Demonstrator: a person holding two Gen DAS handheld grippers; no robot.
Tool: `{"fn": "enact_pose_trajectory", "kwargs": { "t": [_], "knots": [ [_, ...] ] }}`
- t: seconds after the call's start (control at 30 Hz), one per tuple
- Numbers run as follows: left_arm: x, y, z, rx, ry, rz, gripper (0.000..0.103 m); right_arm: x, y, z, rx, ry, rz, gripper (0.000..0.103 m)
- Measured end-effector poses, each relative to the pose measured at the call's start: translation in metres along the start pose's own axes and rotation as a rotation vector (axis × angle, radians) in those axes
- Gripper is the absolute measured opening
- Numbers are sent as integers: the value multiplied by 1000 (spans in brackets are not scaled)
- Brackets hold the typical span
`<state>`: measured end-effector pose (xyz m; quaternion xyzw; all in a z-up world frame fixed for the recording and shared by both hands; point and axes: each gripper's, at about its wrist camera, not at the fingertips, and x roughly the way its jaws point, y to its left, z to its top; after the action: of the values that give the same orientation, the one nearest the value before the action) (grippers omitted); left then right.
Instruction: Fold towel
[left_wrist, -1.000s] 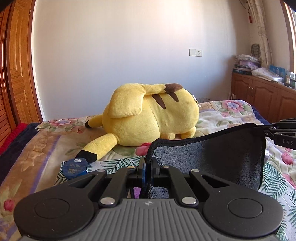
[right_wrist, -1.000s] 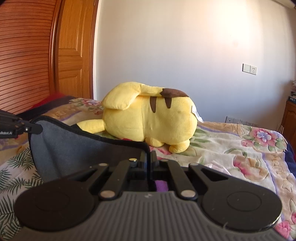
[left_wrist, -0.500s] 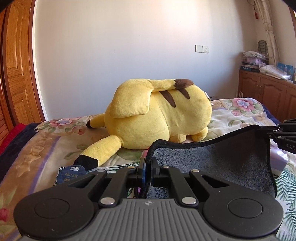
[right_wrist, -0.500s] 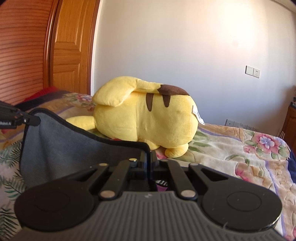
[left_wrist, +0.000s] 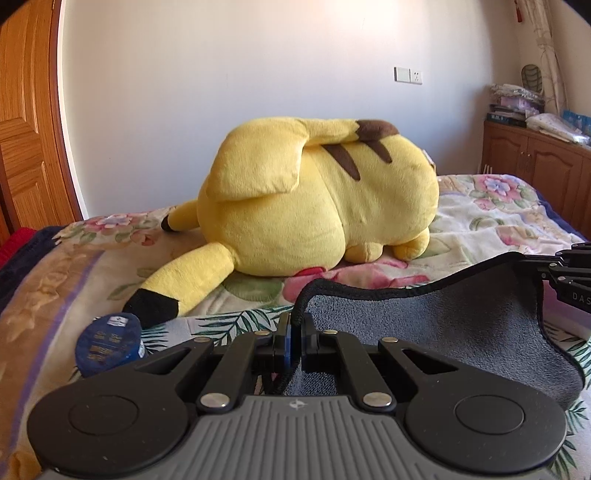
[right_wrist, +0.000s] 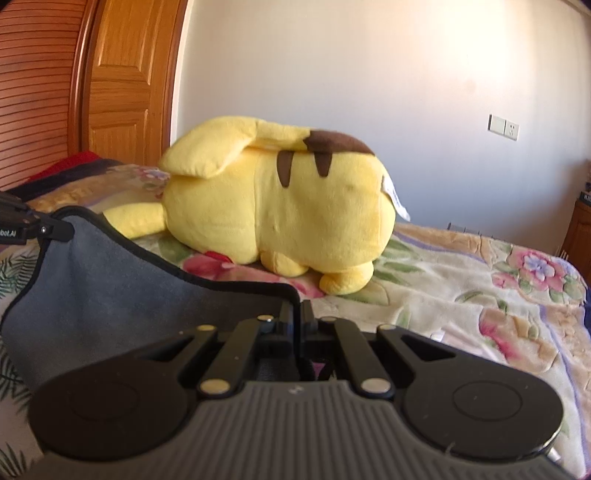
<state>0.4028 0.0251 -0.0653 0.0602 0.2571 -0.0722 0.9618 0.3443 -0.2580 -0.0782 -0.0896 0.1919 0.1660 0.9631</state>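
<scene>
A grey towel (left_wrist: 424, 325) with a black hem hangs stretched between my two grippers above the bed. My left gripper (left_wrist: 294, 332) is shut on the towel's left corner. In the left wrist view the right gripper (left_wrist: 543, 271) pinches the towel's far corner at the right edge. My right gripper (right_wrist: 297, 317) is shut on the towel's (right_wrist: 110, 291) right corner. In the right wrist view the left gripper (right_wrist: 55, 230) holds the other corner at the left edge. The towel's lower part is hidden behind the gripper bodies.
A big yellow plush toy (left_wrist: 317, 199) lies on the floral bedspread (left_wrist: 487, 218) just beyond the towel. A blue round tin (left_wrist: 109, 343) sits near the left gripper. A wooden door (right_wrist: 125, 81) stands left, a wooden cabinet (left_wrist: 535, 170) right.
Both grippers have moved forward toward the plush toy and lower, carrying the towel. The towel's top edge now sags lower over the bed.
</scene>
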Motion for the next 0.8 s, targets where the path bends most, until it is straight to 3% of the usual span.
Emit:
{"fn": "enact_pose_trajectory", "kwargs": {
  "t": [0.27,0.3,0.33,0.37,0.43,0.67,0.8],
  "knots": [
    [25,-5,-8,8,58,21,0,22,-3,-15,28,58,4,4],
    [26,-6,-9,11,56,36,8,25,-1,-16,25,68,1,5],
    [25,-7,-10,13,47,43,12,27,0,-17,19,80,-4,13],
    [25,-7,-10,15,42,40,16,28,1,-18,13,88,-12,35],
    [23,-9,-10,15,40,31,21,24,3,-18,2,69,-27,64],
    [5,-22,-8,32,32,11,45,6,2,-11,20,58,-4,65],
    [-13,-27,-2,40,35,3,46,-14,6,-2,26,56,11,65]
  ]
}}
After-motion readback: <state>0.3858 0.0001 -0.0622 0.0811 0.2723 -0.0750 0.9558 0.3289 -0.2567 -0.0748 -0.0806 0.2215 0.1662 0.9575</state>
